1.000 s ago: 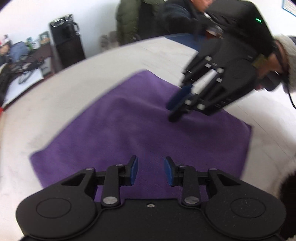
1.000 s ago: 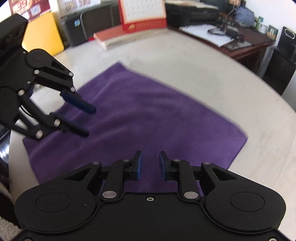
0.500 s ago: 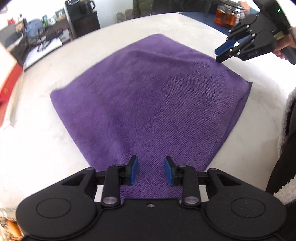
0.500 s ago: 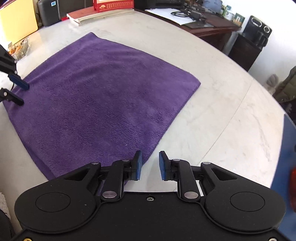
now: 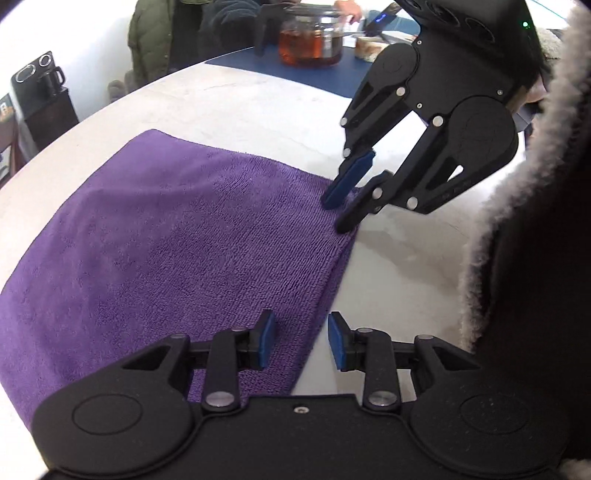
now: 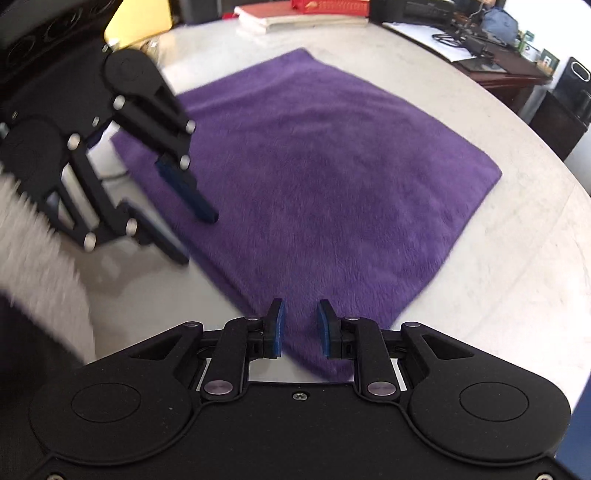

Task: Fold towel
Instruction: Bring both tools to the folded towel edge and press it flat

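A purple towel [image 5: 177, 243] lies flat on the white round table [image 5: 258, 99]. In the left wrist view my left gripper [image 5: 301, 339] hovers open over the towel's near edge. One of its pads is above cloth, the other above bare table. My right gripper [image 5: 338, 212] points down at the towel's corner further along that edge, with its tips close to the cloth. In the right wrist view my right gripper [image 6: 300, 328] is open, and the towel [image 6: 332, 166] corner shows in its narrow gap. My left gripper [image 6: 192, 236] stands at the left edge.
A glass teapot of amber tea [image 5: 310, 44] sits on a blue mat behind the table, with seated people beyond. Books [image 6: 295, 14], a yellow folder [image 6: 136, 22] and a cluttered desk [image 6: 480, 48] ring the far side. A fluffy white cuff [image 5: 498, 206] hangs near my right gripper.
Both grippers have swung over to one edge of the towel. The right gripper has come much closer to the left one and down to the corner. Neither gripper's gap has changed.
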Motion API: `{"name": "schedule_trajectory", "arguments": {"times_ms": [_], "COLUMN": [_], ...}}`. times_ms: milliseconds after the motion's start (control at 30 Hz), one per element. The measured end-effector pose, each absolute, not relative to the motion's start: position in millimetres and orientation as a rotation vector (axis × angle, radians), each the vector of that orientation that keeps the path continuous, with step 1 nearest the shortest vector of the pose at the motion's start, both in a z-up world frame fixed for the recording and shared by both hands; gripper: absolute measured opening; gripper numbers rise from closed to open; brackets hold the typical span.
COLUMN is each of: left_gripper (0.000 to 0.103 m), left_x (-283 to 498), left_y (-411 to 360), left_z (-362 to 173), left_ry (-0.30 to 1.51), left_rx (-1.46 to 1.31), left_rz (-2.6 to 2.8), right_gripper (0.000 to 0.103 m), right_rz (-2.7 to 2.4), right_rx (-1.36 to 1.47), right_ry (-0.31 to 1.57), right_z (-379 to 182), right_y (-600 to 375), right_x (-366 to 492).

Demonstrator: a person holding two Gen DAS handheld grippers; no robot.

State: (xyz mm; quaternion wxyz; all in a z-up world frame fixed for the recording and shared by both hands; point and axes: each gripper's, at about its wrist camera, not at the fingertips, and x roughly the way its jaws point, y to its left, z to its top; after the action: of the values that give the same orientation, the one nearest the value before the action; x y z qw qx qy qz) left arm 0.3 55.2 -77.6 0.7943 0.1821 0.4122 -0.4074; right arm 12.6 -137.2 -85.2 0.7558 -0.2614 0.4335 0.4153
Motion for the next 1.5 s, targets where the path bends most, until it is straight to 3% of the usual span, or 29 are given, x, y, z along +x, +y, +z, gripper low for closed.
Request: {"name": "schedule_trajectory", "arguments": {"times_ms": [600,667,867,933,1033,1500], "left_gripper": [0.030,0.030,0.030,0.030,0.031,0.031], "left_x": [5.0,6.2,0.9,0.7,-0.6,0.1], "left_y": [86.4,94.2,98.1,95.7,92.8,91.0], "left_z": [-77.5,-79.1,-84.9,-87.5,-88.6,-89.2], "left_ry": [0.942,0.946,0.966,0.964,0.961,0.965], "left_rx": [0.256,0.267,0.278,0.271,0.266,0.252], "left_rz": [-0.942,-0.908,-0.889,-0.888,-0.888,-0.897], "right_gripper": [0.020,0.027,0.028,0.027,0.015,0.016], "right_rz": [0.950,1.016,1.107,1.117,1.119,1.136], "right_rx": [-0.536,-0.531,-0.655,-0.678,-0.627,-0.650], "right_ry": [0.869,0.849,0.866,0.887,0.912,0.915], "right_z": [-78.5,-72.5,-83.3,-86.4,-80.4,-73.3], "right_y": [-124.2,-123.2,-101.6,-97.1,-95.1,-107.2], "right_x": [5.0,-4.0,-12.9,-11.1,-0.4,-0.7]}}
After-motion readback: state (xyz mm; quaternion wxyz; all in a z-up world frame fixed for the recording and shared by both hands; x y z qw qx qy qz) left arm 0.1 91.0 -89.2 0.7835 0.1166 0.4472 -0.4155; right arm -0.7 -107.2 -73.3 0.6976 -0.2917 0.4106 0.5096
